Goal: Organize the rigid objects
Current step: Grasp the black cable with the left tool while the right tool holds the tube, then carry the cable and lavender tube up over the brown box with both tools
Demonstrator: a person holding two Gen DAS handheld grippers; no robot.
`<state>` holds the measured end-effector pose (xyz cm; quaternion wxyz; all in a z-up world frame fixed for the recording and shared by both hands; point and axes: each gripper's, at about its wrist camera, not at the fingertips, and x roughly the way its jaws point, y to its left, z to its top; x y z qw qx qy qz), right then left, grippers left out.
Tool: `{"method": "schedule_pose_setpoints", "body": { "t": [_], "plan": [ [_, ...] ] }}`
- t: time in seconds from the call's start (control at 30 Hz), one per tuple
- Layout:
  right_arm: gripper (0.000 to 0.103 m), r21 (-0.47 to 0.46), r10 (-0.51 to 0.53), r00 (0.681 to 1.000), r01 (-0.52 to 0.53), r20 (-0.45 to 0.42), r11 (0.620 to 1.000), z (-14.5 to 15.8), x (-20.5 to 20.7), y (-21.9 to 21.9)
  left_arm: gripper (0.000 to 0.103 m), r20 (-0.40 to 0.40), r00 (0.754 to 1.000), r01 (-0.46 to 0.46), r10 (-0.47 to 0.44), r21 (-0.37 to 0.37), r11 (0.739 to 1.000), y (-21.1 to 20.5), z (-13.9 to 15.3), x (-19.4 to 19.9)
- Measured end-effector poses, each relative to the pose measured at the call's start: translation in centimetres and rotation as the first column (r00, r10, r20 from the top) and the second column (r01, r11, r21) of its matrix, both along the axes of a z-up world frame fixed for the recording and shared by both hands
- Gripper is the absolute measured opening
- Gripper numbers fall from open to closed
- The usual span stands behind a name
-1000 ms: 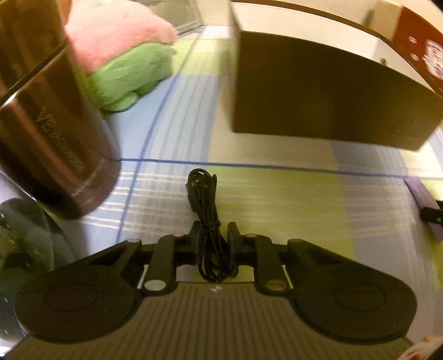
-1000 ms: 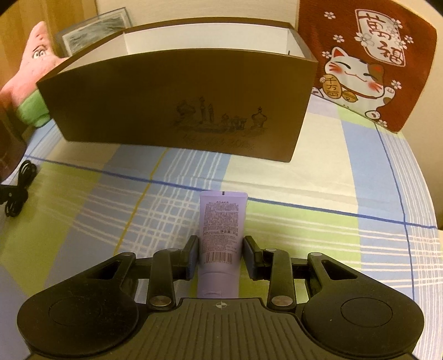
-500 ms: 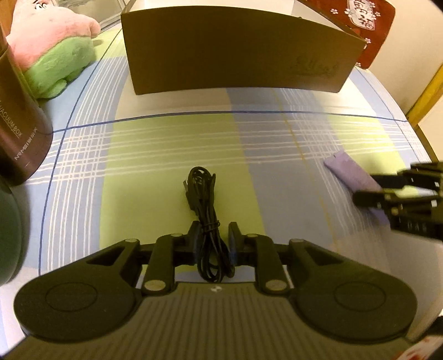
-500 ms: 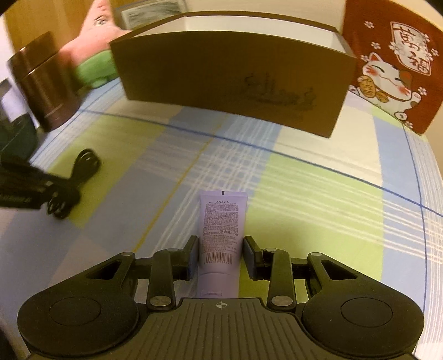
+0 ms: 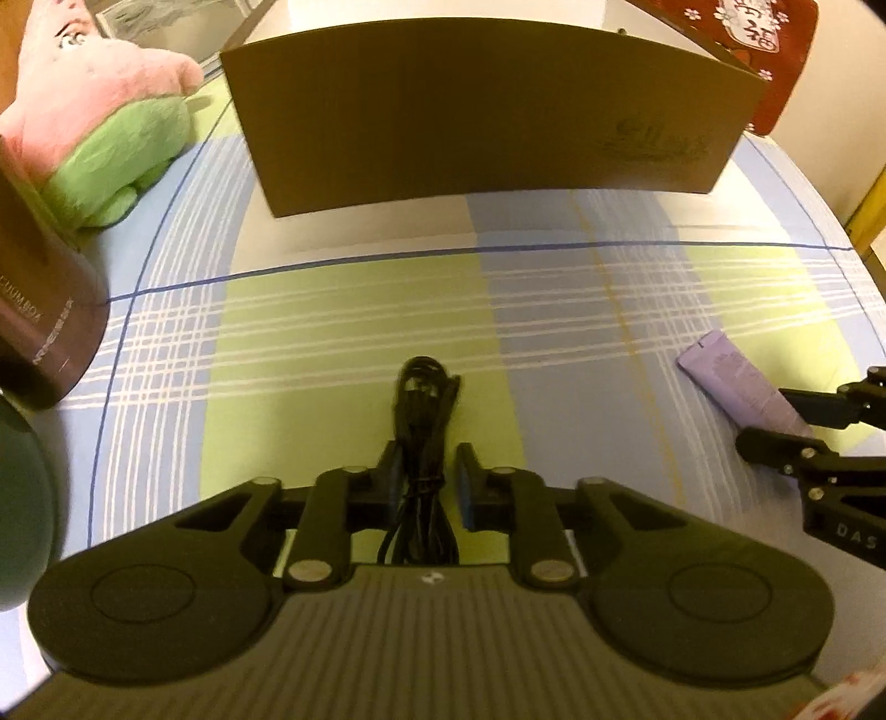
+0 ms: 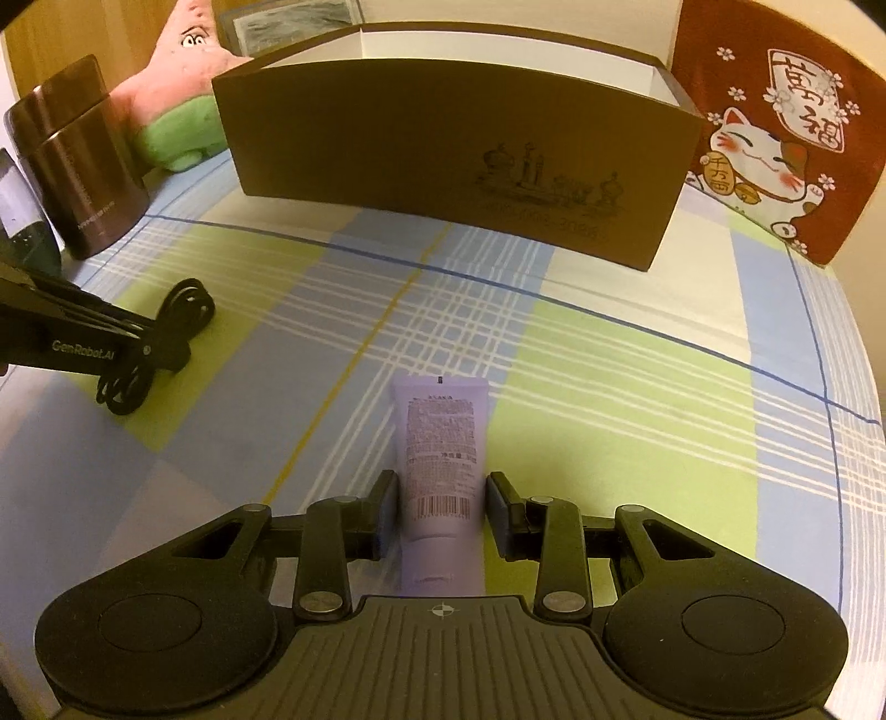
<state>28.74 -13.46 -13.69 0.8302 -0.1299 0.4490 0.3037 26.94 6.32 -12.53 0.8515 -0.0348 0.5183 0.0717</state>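
The brown canister [image 5: 39, 310] is cut off at the left edge, and the box's [image 5: 498, 116] engraved lettering is unreadable.

The left gripper [image 5: 425, 479] points down at a plaid cloth [image 5: 354, 310] in green, blue and white, its fingers [image 5: 469, 482] closed on a bundled black cable [image 5: 423, 421] whose looped end sticks out ahead. A brown box [image 5: 487, 122] stands beyond. At far left sit a brown metal canister [image 5: 39, 310] and a pink and green plush toy [image 5: 105, 127]. At right the right gripper [image 5: 775, 421] holds a lilac tube [image 5: 736, 387] over the cloth; a red cat-print cloth [image 5: 758, 44] shows behind the box
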Motion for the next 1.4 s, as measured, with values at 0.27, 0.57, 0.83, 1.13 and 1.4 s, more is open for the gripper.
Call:
{"method": "schedule_pose_setpoints", "body": {
  "t": [0.27, 0.57, 0.83, 1.13, 1.4],
  "plan": [
    [0.03, -0.001, -0.01, 1.0, 0.01, -0.012, 1.0, 0.1, 0.1, 0.1, 0.011, 0.001, 1.0, 0.016, -0.016, -0.004, 1.0, -0.6, 0.1, -0.5],
    [0.03, 0.023, -0.02, 0.999, 0.021, -0.048, 1.0, 0.4, -0.1, -0.4, 0.011, 0.01, 1.0, 0.014, -0.014, -0.029, 0.999, -1.2, 0.9, -1.3],
    [0.03, 0.102, -0.051, 0.998, 0.055, -0.041, 0.993, 2.6, 0.0, -1.2, 0.011, 0.067, 0.998, 0.022, -0.02, -0.032, 0.999, -1.7, 3.3, -1.7],
    [0.03, 0.18, -0.075, 0.997, 0.075, -0.01, 0.981, 6.0, 1.0, -1.6, 0.011, 0.138, 0.99, 0.03, -0.025, -0.031, 0.999, -2.0, 6.5, -1.2],
    [0.03, 0.236, -0.091, 0.995, 0.082, 0.028, 0.968, 8.8, 3.2, -1.5, 0.011, 0.202, 0.979, 0.043, -0.037, -0.024, 0.999, -1.7, 9.0, 1.0]
  ]
}}
